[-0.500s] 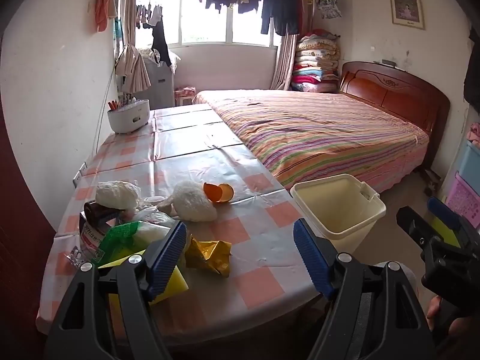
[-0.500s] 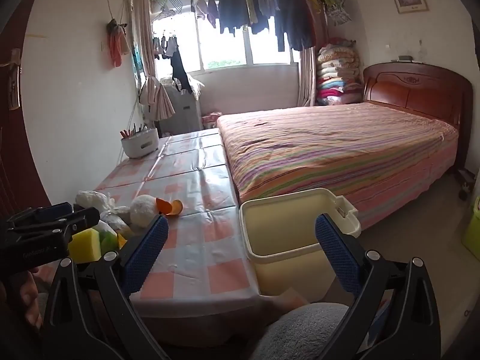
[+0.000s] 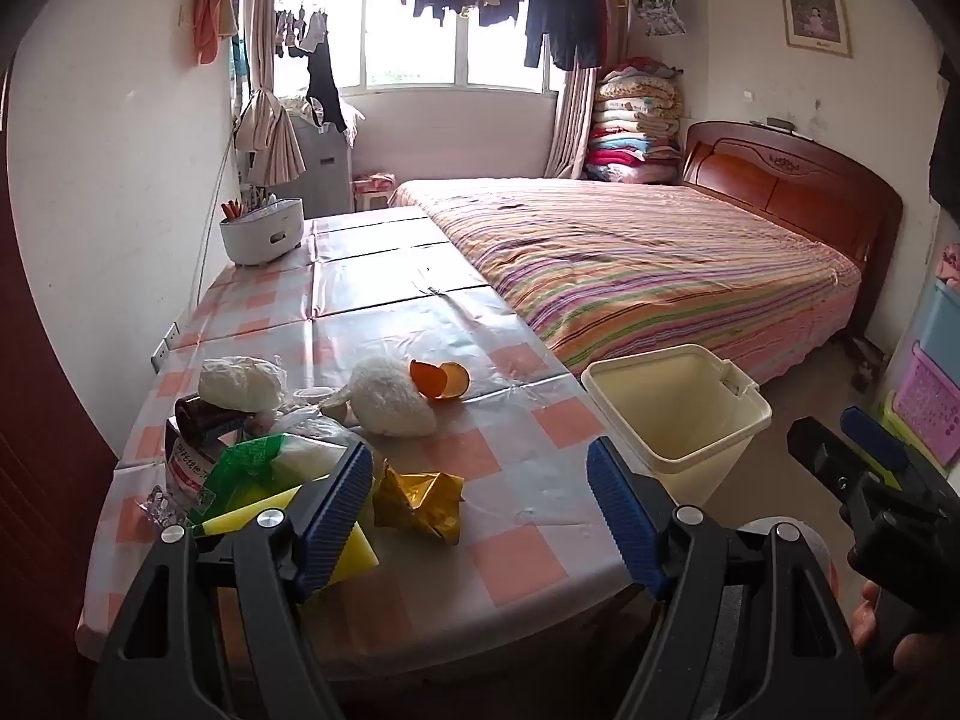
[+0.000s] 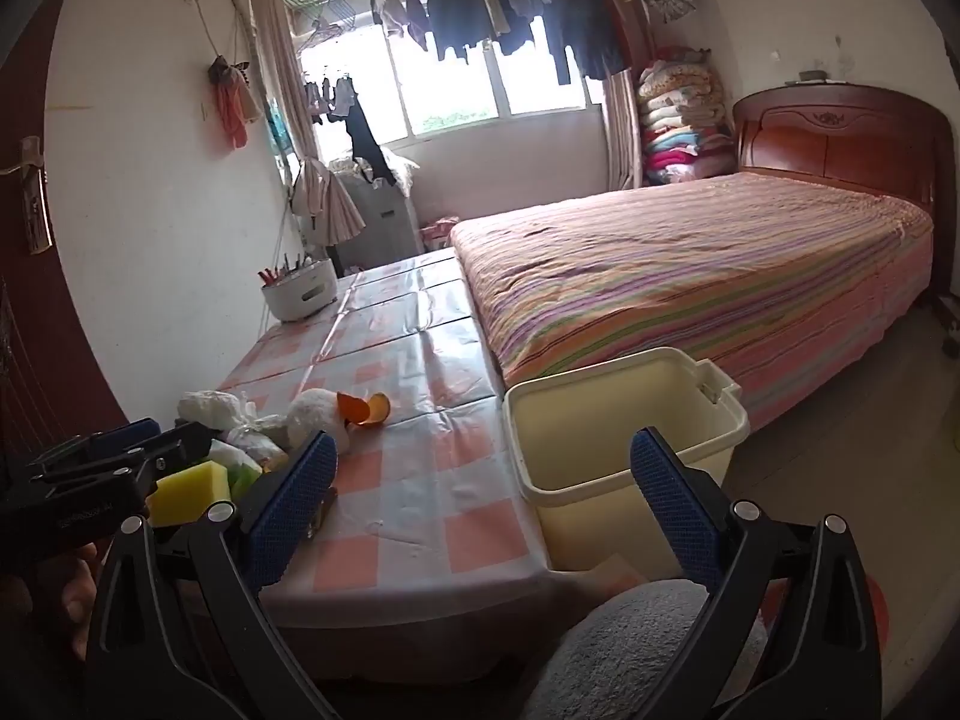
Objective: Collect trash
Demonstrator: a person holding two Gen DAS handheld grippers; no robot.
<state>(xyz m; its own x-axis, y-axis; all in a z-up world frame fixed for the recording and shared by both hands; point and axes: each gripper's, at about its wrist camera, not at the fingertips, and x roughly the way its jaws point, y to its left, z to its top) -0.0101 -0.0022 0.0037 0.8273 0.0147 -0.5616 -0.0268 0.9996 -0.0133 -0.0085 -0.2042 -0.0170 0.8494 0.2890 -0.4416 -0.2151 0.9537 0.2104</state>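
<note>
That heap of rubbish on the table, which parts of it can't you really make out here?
- Yellow sponge: left wrist view, mostly behind the left hand-held gripper's blue pad.
- Dark jar: label text too small to read; the green bag covers its lower part.
- Gold wrapper: right wrist view, hidden behind the right hand-held gripper's pad.
- Cream bin: its bottom is out of sight in both views.

white walls (image 3: 108,192) | sunlit window (image 3: 420,42) | striped bed (image 3: 648,264) | wooden headboard (image 3: 792,180)
</note>
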